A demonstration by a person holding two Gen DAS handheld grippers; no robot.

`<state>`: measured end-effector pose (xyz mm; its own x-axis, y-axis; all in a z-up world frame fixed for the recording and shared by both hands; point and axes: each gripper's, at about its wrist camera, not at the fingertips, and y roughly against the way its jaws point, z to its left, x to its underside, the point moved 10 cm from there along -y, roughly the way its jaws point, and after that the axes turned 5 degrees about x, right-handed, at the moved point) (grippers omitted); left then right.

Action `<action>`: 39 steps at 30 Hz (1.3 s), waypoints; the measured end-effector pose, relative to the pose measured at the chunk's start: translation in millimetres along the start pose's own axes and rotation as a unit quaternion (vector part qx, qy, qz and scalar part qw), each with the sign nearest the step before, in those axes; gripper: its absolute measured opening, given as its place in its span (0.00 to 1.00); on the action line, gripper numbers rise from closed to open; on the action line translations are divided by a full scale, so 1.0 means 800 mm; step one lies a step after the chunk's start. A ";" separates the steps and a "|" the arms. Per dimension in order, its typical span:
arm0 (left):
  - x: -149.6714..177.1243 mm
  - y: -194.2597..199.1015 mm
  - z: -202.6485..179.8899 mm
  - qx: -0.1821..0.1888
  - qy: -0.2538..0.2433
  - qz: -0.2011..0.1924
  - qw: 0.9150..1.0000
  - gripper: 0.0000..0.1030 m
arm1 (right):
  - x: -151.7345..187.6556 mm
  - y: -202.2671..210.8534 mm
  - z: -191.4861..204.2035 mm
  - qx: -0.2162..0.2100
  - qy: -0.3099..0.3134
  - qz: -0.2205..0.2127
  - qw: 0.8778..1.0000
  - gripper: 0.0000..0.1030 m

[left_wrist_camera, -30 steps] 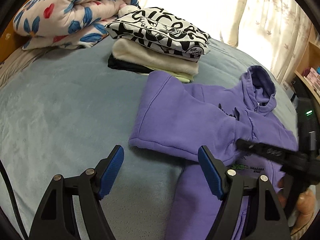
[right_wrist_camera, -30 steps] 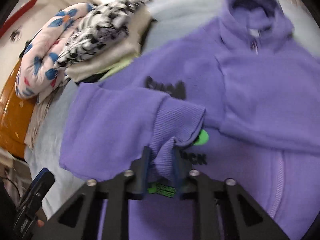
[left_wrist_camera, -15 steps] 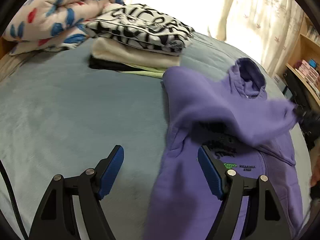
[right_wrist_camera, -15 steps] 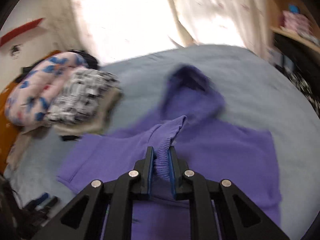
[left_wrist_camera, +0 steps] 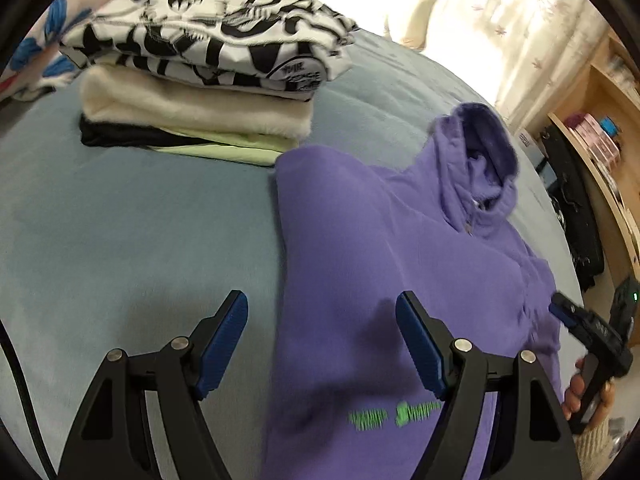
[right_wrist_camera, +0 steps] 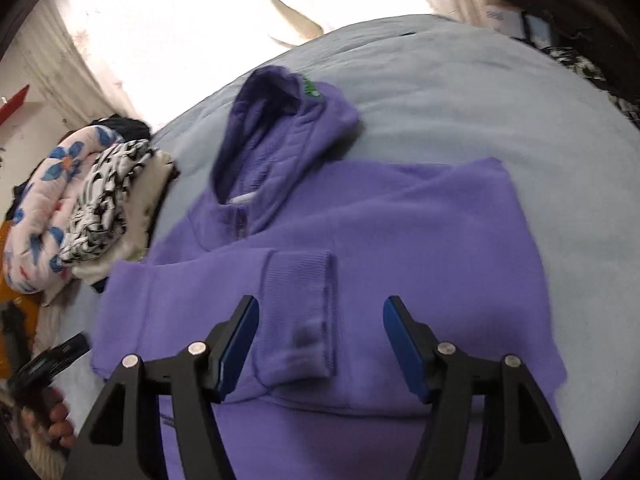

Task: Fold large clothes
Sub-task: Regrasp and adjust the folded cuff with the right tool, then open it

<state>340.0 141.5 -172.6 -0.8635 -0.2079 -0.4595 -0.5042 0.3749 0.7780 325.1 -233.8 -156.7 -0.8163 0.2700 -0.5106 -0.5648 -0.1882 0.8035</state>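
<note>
- Purple hooded fleece sweatshirt spread flat on a pale blue-grey bed cover, hood toward the curtained window, both sleeves folded in across the chest.
- Ribbed purple cuff lying on the chest panel between the blue-padded tips of the right gripper, untouched by either pad; jaws just opened, cuff let go, nothing gripped.
- Left gripper spread wide above the sweatshirt's left edge, one pad over bare bed cover, the other over purple cloth; empty.
- Green printed lettering low on the sweatshirt front, too blurred to read; small green patch on the hood, also unreadable.
- Stack of folded clothes just beyond the sweatshirt's shoulder: white top with bold black lettering uppermost, round badge at its edge too smeared to read, then cream fleece, pale green and black layers beneath.
- Floral quilt in white, blue and red rolled behind the stack.
- Wide bare stretch of bed cover left of the sweatshirt in the left wrist view, and another beyond the hood and to its right in the right wrist view.
- Wooden shelf unit past the bed's far edge, holding small pink and blue boxes, labels illegible.
- Sheer patterned curtain backlit behind the bed.
</note>
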 end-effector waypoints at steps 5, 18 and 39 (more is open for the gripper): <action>-0.016 -0.034 0.015 0.011 0.042 0.022 0.999 0.73 | 0.003 -0.055 0.021 0.007 0.025 0.051 0.998 0.63; -0.014 -0.075 0.008 -0.067 -0.013 0.041 0.997 0.73 | -0.022 -0.044 0.018 0.132 0.118 -0.018 0.984 0.23; 0.017 -0.022 -0.152 -0.023 -0.122 -0.063 0.990 0.46 | 0.043 0.000 0.127 0.036 0.138 -0.011 0.990 0.44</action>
<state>335.6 22.4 -140.3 -0.7678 -0.0237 -0.6403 -0.6132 0.3168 0.7236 308.9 -128.4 -143.0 -0.8114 0.0033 -0.5845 -0.5809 -0.1153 0.8058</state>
